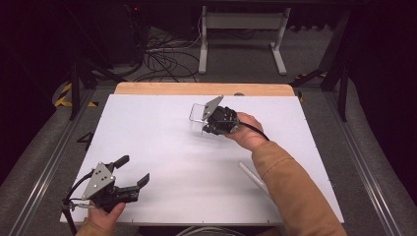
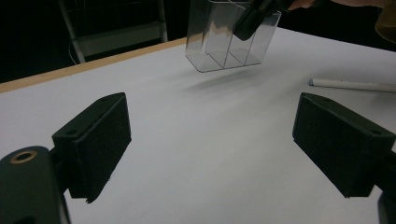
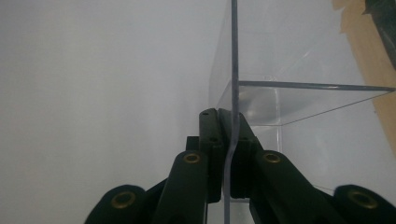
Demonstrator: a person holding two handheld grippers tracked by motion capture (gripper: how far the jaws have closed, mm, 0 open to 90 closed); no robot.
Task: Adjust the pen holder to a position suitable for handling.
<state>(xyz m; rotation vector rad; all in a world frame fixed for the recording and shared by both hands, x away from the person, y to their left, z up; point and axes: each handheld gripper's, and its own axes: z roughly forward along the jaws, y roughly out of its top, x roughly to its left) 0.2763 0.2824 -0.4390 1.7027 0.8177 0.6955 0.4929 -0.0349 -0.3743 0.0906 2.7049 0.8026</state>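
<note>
A clear plastic box [image 1: 198, 117] with inner dividers hangs just above the white table top [image 1: 162, 142], tilted, its shadow beneath it. My right gripper [image 1: 207, 126] is shut on one thin wall of it. The right gripper view shows that wall pinched between the pads of my right gripper [image 3: 229, 128], with the box [image 3: 303, 100] stretching ahead. In the left gripper view the box [image 2: 219, 44] sits far off, the right gripper [image 2: 250, 21] reaching into it. My left gripper [image 1: 134, 169] rests near the front left corner, open, nothing between its pads [image 2: 100, 135].
A white pen [image 1: 252, 176] lies on the table beside the right forearm, and the left gripper view has the pen [image 2: 352, 85] at its right. A wooden strip [image 1: 201, 89] edges the far side. Beyond it stand a white desk frame [image 1: 241, 29] and floor cables [image 1: 162, 59].
</note>
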